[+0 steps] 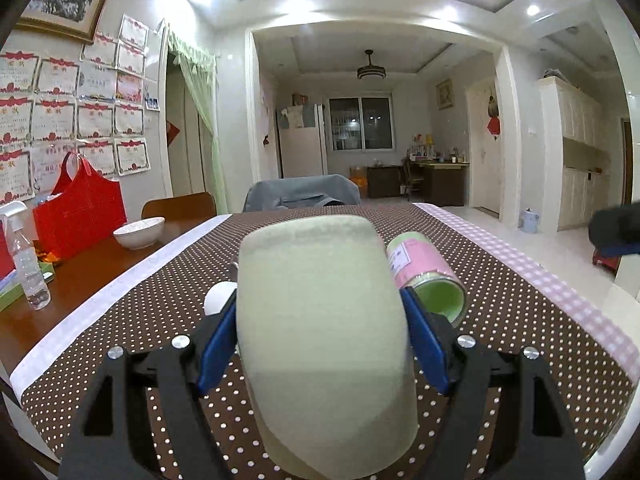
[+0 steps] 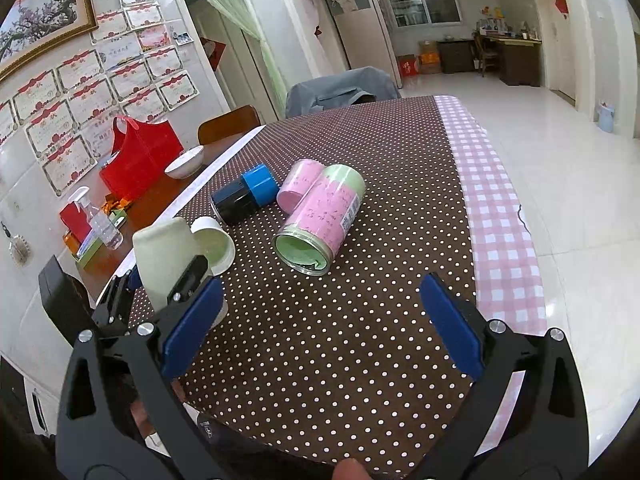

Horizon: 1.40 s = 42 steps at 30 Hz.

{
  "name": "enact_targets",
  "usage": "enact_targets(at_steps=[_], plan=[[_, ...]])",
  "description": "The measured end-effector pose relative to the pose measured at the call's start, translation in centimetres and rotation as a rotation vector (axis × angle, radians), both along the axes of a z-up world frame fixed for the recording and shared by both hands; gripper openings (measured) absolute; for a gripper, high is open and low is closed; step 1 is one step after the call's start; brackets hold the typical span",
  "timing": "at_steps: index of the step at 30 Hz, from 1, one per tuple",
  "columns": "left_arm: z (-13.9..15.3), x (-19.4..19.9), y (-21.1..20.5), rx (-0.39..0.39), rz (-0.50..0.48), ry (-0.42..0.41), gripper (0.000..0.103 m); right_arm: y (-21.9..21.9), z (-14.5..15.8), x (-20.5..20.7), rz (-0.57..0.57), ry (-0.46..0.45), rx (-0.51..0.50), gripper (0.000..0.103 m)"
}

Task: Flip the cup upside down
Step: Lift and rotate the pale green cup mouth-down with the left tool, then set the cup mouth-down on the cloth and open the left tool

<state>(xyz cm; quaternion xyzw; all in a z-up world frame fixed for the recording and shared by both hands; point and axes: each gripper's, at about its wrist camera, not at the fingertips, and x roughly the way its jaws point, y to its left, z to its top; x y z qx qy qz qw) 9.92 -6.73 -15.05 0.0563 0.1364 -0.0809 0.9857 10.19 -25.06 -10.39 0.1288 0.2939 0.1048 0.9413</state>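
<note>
A pale green cup (image 1: 320,336) fills the left wrist view, closed base towards the top and rim down near the dotted tablecloth (image 1: 520,320). My left gripper (image 1: 320,312) is shut on it, with a blue pad (image 1: 218,344) on each side. The right wrist view shows the same cup (image 2: 164,256) upside down at the left, held by the left gripper (image 2: 172,276). My right gripper (image 2: 320,320) is open and empty above the near part of the cloth (image 2: 340,340).
A pink and green can (image 2: 320,220) lies on its side, also in the left wrist view (image 1: 428,276). A white cup (image 2: 214,242), a black and blue jar (image 2: 246,196) and a pink lid (image 2: 300,190) lie nearby. A white bowl (image 2: 186,162), red bag (image 2: 140,160) and spray bottle (image 2: 100,222) stand at the left.
</note>
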Motion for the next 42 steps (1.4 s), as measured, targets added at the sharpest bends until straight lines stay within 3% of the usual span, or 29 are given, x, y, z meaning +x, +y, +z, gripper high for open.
enact_targets(at_steps=[14,19,26,37,42], plan=[[-2.3,-0.9,0.1,0.068,-0.023,0.019,0.076,1.0,-0.1,-0.1,0.007,0.01,-0.021,0.097],[-2.5,-2.1,0.2,0.07,-0.039,-0.045,0.076,1.1,-0.1,-0.1,0.005,0.013,-0.026,0.097],[-2.9,-3.0,0.0,0.11,-0.021,-0.057,0.076,1.6,0.0,-0.2,0.016,0.007,-0.036,0.097],[-1.3,-4.2,0.8,0.093,-0.02,-0.056,0.082,2.1,0.4,-0.4,0.024,0.004,-0.031,0.097],[0.5,-4.4,1.1,0.075,-0.035,-0.042,0.091,2.2,0.6,-0.4,0.027,-0.005,-0.025,0.097]])
